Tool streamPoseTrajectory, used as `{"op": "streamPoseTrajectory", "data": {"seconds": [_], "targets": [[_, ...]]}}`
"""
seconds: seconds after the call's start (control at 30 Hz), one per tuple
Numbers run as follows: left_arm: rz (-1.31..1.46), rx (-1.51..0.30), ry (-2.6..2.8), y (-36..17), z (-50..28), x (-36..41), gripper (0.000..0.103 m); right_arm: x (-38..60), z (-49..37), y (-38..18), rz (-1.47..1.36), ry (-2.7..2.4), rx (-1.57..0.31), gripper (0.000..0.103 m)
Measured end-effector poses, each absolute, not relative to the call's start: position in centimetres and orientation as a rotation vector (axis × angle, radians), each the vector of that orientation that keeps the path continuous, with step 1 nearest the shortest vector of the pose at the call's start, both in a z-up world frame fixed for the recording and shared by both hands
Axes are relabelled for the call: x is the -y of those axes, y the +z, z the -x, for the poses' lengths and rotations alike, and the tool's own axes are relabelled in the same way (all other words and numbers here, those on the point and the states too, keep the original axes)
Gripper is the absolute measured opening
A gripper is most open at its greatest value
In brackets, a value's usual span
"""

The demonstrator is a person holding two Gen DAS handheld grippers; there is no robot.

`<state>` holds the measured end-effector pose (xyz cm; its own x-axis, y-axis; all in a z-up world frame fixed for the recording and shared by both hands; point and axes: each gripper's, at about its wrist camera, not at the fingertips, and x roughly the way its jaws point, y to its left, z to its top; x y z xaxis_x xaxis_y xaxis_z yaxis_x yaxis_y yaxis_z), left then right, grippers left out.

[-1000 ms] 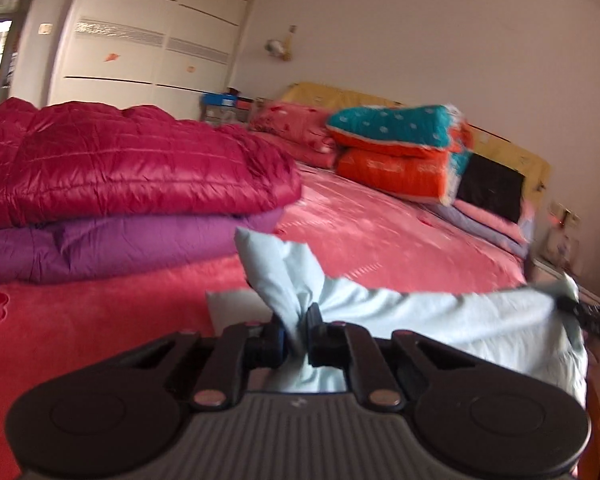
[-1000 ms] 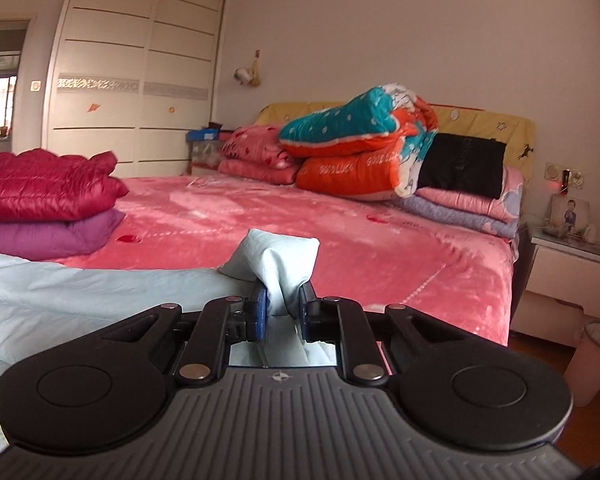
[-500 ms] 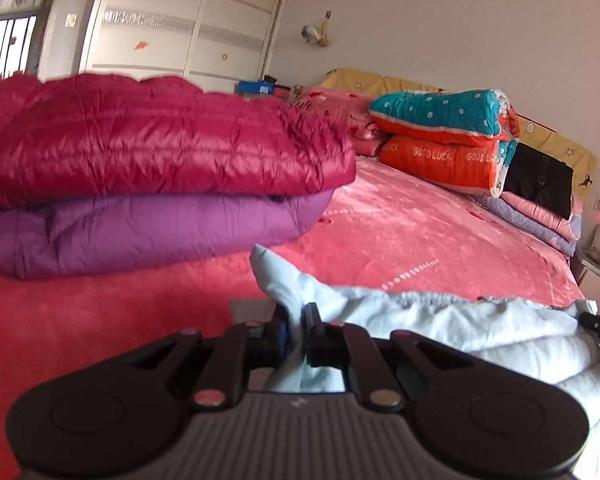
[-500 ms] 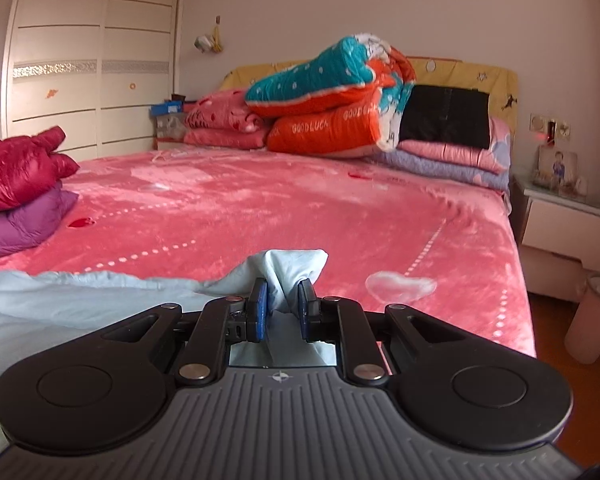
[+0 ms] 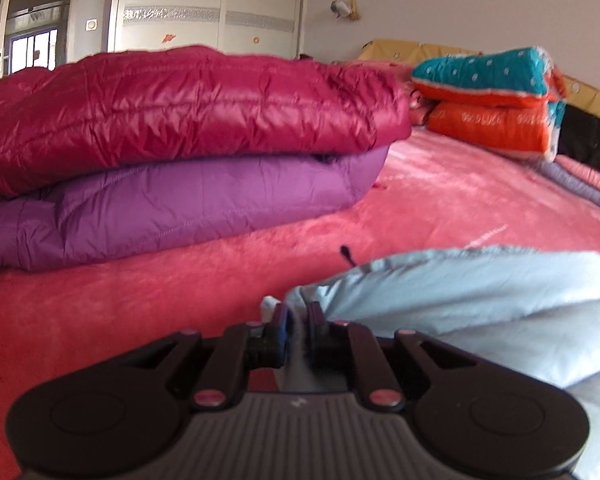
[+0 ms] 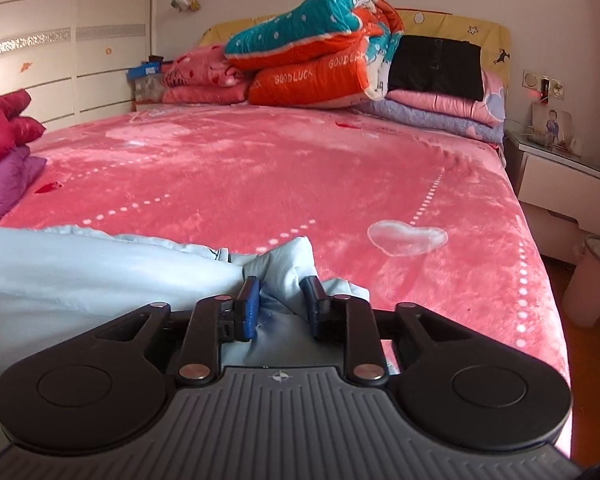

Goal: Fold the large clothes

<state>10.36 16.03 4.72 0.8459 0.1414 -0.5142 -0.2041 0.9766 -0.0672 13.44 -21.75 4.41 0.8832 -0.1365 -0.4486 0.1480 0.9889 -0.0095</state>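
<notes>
Looking at the big picture first: the pink bed (image 6: 300,184) takes up nearly everything, and the pale blue garment (image 5: 480,300) being folded lies along its near edge, bunched into soft rolls, not flat. On the far left of the bed there's a stack that looks already done, a crimson puffer jacket (image 5: 180,100) sitting on top of a purple one (image 5: 180,204), both squared up pretty neatly. So I'd guess two big pieces are finished and the blue one is mid-fold, with at least a smoothing pass and probably another fold to go. Up at the headboard is a pile of quilts and pillows (image 6: 316,48), not part of the job as far as I can tell.

Grippers next. The left gripper (image 5: 298,320) has its jaws nearly together, pinching a thin edge of the blue fabric down low near the blanket. That view is a bit blurred, so I can't swear how much cloth is in there, but it does look clamped. The right gripper (image 6: 282,292) has jaws that are opening right now: a puffed corner of the blue garment sits between them, and the right pad stands clear of it, so it's letting go.

Containers: only a pinkish waste bin (image 6: 592,280) on the floor at the right of the bed, beside the nightstand (image 6: 568,184). Can't see into it from here.
</notes>
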Motion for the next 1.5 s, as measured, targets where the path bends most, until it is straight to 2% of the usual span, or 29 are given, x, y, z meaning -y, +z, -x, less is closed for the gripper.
{"op": "streamPoseTrajectory", "data": {"seconds": [0.1, 0.17, 0.23, 0.3, 0.43, 0.53, 0.6, 0.63, 0.9, 1.0, 1.2, 1.5], "targets": [[0.139, -0.537, 0.201, 4.7, -10.4, -16.5, 0.010, 21.9, -13.9, 4.2, -0.034, -0.148, -0.479, 0.041], [0.145, -0.526, 0.221, 5.5, -10.1, -16.6, 0.010, 22.3, -13.9, 4.3, -0.057, -0.147, -0.484, 0.050], [0.141, -0.491, 0.233, 6.8, -9.4, -16.6, 0.010, 23.2, -13.6, 4.8, -0.122, -0.164, -0.496, 0.085], [0.120, -0.447, 0.231, 8.5, -8.5, -16.1, 0.010, 24.7, -13.2, 5.4, -0.225, -0.169, -0.498, 0.103], [0.091, -0.366, 0.156, 11.7, -6.8, -14.0, 0.013, 26.1, -11.5, 7.9, -0.296, -0.179, -0.440, 0.103], [0.089, -0.357, 0.063, 12.6, -6.1, -11.9, 0.026, 25.1, -9.8, 10.1, -0.285, -0.121, -0.371, 0.103], [0.085, -0.377, 0.003, 12.2, -6.1, -10.4, 0.040, 23.5, -8.8, 11.0, -0.260, -0.029, -0.341, 0.103], [0.073, -0.395, -0.022, 11.8, -6.3, -9.6, 0.042, 22.3, -8.6, 11.1, -0.242, 0.028, -0.344, 0.103], [0.004, -0.494, -0.071, 7.7, -9.3, -6.3, 0.061, 15.9, -9.8, 7.9, -0.026, 0.155, -0.405, 0.103], [0.002, -0.502, -0.063, 6.8, -10.2, -6.2, 0.067, 16.3, -11.2, 6.8, -0.040, 0.155, -0.456, 0.103], [0.033, -0.511, -0.072, 5.2, -11.6, -6.4, 0.075, 16.8, -13.3, 5.3, -0.066, 0.116, -0.526, 0.103], [0.099, -0.517, -0.112, 3.1, -13.2, -7.4, 0.078, 16.4, -15.5, 4.5, -0.053, 0.089, -0.568, 0.103]]}}
